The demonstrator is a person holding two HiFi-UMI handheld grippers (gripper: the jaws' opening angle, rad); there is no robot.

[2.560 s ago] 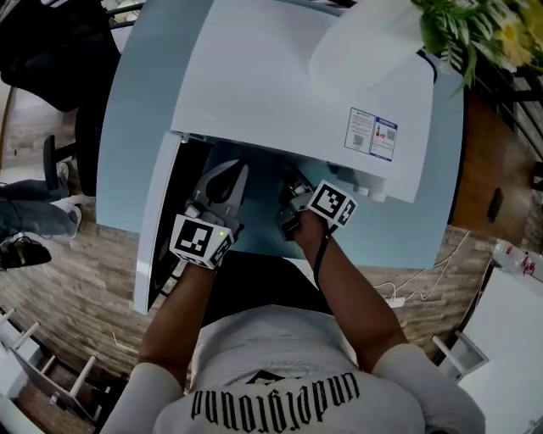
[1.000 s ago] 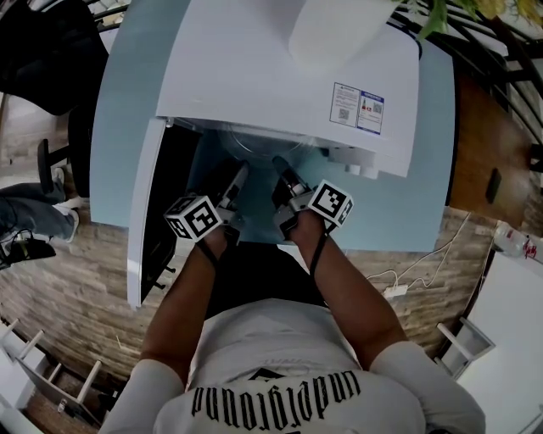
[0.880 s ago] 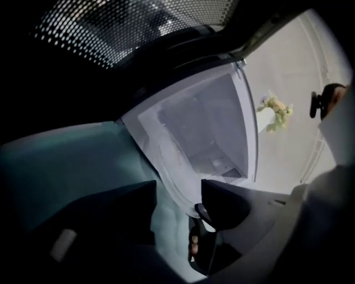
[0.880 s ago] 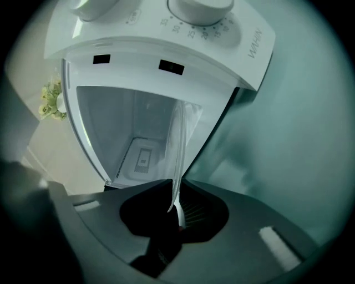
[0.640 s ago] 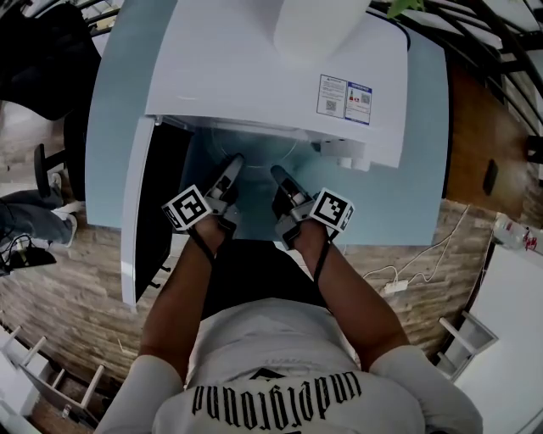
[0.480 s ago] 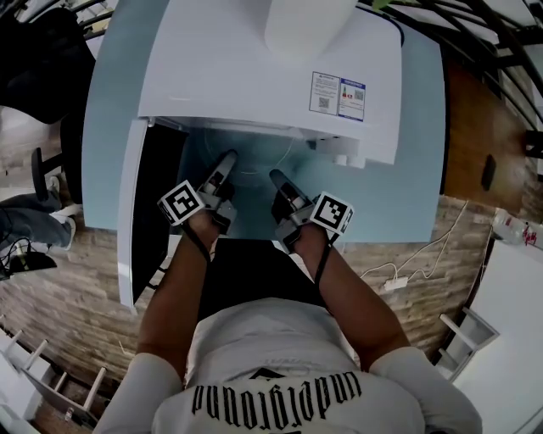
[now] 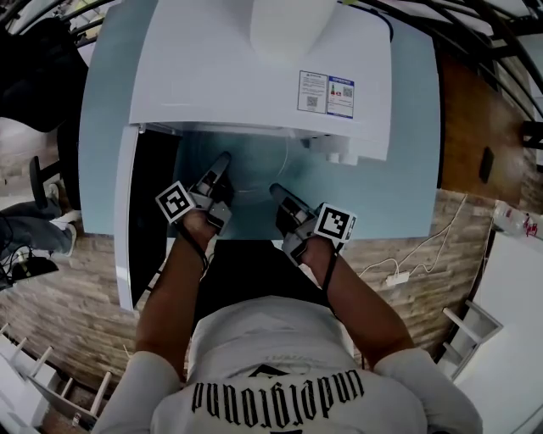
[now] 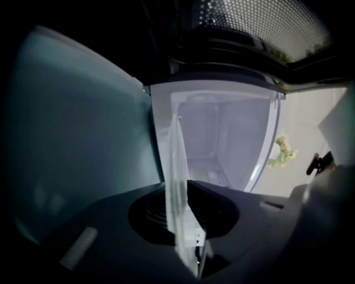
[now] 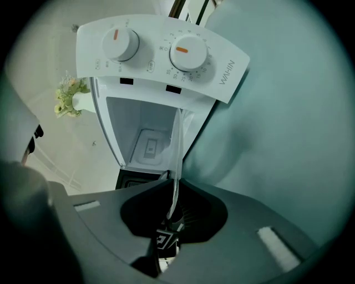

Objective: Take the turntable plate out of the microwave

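Note:
The clear glass turntable plate [image 7: 254, 172] hangs level in front of the white microwave [image 7: 254, 76], over the light-blue table [image 7: 399, 186]. My left gripper [image 7: 222, 159] has its jaws closing on the plate's left rim, and the right gripper [image 7: 276, 190] is shut on its near right rim. In the left gripper view the plate [image 8: 176, 155] runs edge-on between the jaws of the left gripper [image 8: 178, 191], with the bare cavity [image 8: 216, 138] behind. The right gripper view shows the plate's thin edge [image 9: 178, 150] pinched in the right gripper [image 9: 175, 186].
The microwave door [image 7: 127, 220] stands open at the left, past the table's edge. A white vase [image 7: 288, 21] stands on the microwave top. The control panel [image 9: 183, 50] has two knobs. A power strip [image 7: 394, 280] lies on the wooden floor at the right.
Both grippers have drawn back from the cavity mouth towards me, and the plate has come with them. The left gripper has rolled on its wrist and now grips the rim.

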